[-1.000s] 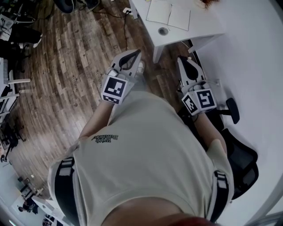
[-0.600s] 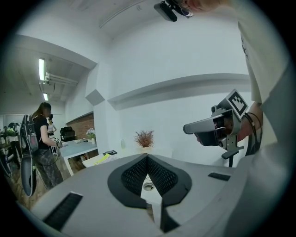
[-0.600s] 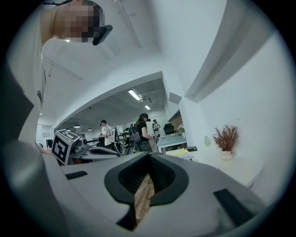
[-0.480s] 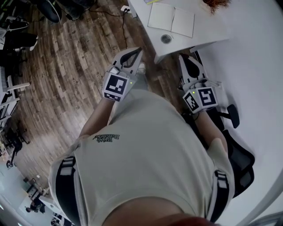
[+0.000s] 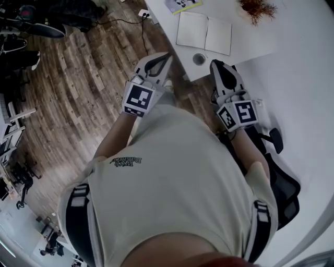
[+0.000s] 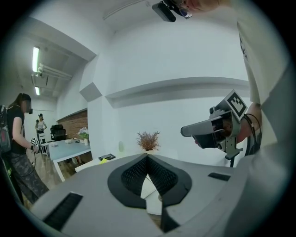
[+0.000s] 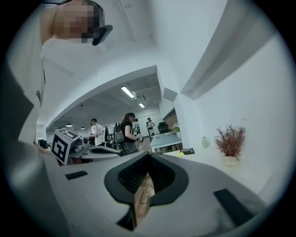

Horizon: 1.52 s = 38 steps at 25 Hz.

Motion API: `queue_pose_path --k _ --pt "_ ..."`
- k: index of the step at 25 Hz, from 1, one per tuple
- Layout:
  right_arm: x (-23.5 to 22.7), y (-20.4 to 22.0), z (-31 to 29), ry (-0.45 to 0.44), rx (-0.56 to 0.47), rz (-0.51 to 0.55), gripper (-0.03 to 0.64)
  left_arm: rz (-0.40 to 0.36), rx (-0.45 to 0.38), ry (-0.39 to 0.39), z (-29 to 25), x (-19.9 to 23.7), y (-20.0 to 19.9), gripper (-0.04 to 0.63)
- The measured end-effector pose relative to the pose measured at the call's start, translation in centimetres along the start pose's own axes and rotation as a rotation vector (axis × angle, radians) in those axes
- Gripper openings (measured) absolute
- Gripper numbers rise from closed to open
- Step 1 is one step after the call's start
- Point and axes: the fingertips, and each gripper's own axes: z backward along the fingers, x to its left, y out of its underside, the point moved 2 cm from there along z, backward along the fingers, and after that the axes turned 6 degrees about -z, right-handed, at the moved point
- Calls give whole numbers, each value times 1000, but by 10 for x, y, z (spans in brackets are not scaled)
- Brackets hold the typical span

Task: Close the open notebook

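The open notebook (image 5: 203,33) lies flat with blank white pages up on the white desk (image 5: 250,39), near its front edge. My left gripper (image 5: 167,56) is shut and empty, held in the air over the wooden floor, short of the desk's corner. My right gripper (image 5: 214,64) is also shut and empty, its tips by the desk's front edge, below the notebook. Neither touches the notebook. In the left gripper view the jaws (image 6: 147,156) meet at their tips, and the right gripper (image 6: 187,131) shows beside them. In the right gripper view the jaws (image 7: 148,157) are together.
A dried plant (image 5: 255,8) in a pot and a booklet (image 5: 182,5) sit farther back on the desk, and a round cable hole (image 5: 199,59) is near its front edge. A black office chair (image 5: 282,182) stands at the right. Several people (image 7: 127,132) stand in the room behind.
Both grippers have advanced together toward the desk. The notebook and desk edge now sit lower and nearer in the head view. Both jaws stayed shut.
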Motion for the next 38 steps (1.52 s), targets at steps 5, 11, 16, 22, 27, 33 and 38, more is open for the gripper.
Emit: queue_pose_path --k 5,11,16,22,27,33,38 --pt "-10 -11 -28 37 -11 -2 3 -8 -8 44 -22 27 -1 12" --pt "-16 -21 -65 74 -12 11 3 -26 -29 82 -42 63 0 13" --pt "-17 -26 -91 85 -6 20 3 1 -55 91 -55 86 0 13" --pt "-18 -32 -102 82 2 29 3 -3 -47 105 -58 91 1 12" --pt "-22 -35 -107 71 2 26 3 12 -35 98 -63 92 2 13" --pt "-30 -36 -111 33 23 23 3 23 -26 71 -72 90 -4 13" --pt "-39 -37 -113 19 28 15 3 22 -11 63 -77 87 -1 14"
